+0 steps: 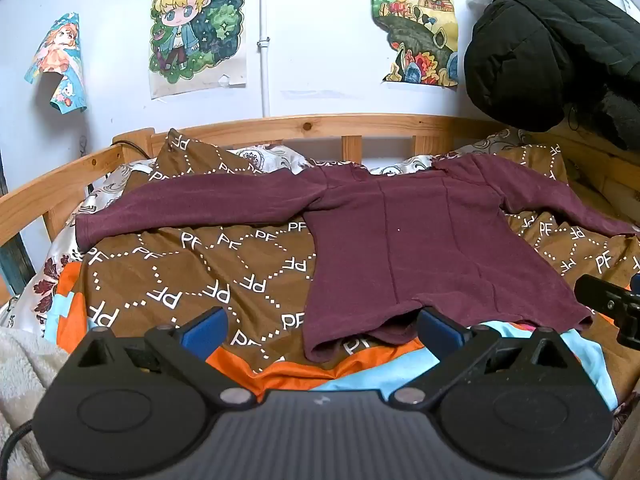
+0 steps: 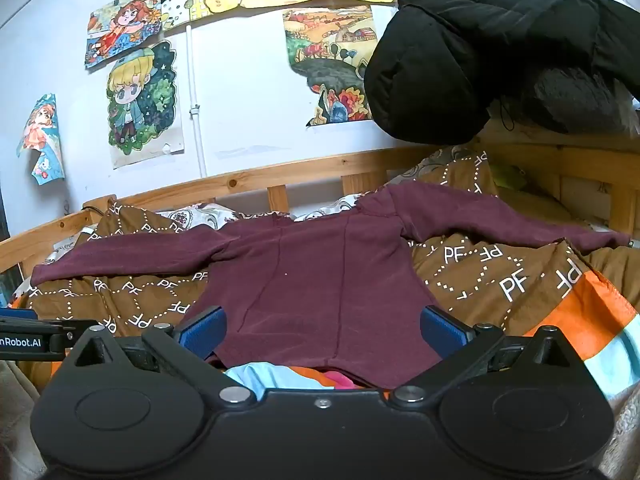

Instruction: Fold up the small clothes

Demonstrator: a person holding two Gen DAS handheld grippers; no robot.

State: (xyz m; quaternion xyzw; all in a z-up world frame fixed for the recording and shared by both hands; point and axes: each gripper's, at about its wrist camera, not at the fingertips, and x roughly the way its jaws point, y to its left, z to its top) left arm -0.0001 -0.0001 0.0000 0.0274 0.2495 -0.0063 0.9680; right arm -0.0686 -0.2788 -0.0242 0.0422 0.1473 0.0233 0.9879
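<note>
White "PF" letters repeat across the brown bedspread (image 1: 208,276), some upside down. The left gripper (image 2: 28,340) carries a partly cut-off label reading "nRobot.AI".

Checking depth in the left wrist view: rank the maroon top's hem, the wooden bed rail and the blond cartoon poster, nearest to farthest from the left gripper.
1. Maroon top's hem, just beyond the left gripper, slightly right.
2. Wooden bed rail, across the bed's far side.
3. Blond cartoon poster, on the wall, upper left.

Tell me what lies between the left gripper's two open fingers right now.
In the left wrist view, the left gripper frames the maroon shirt hem's near-left corner, lying on the brown PF blanket.
</note>
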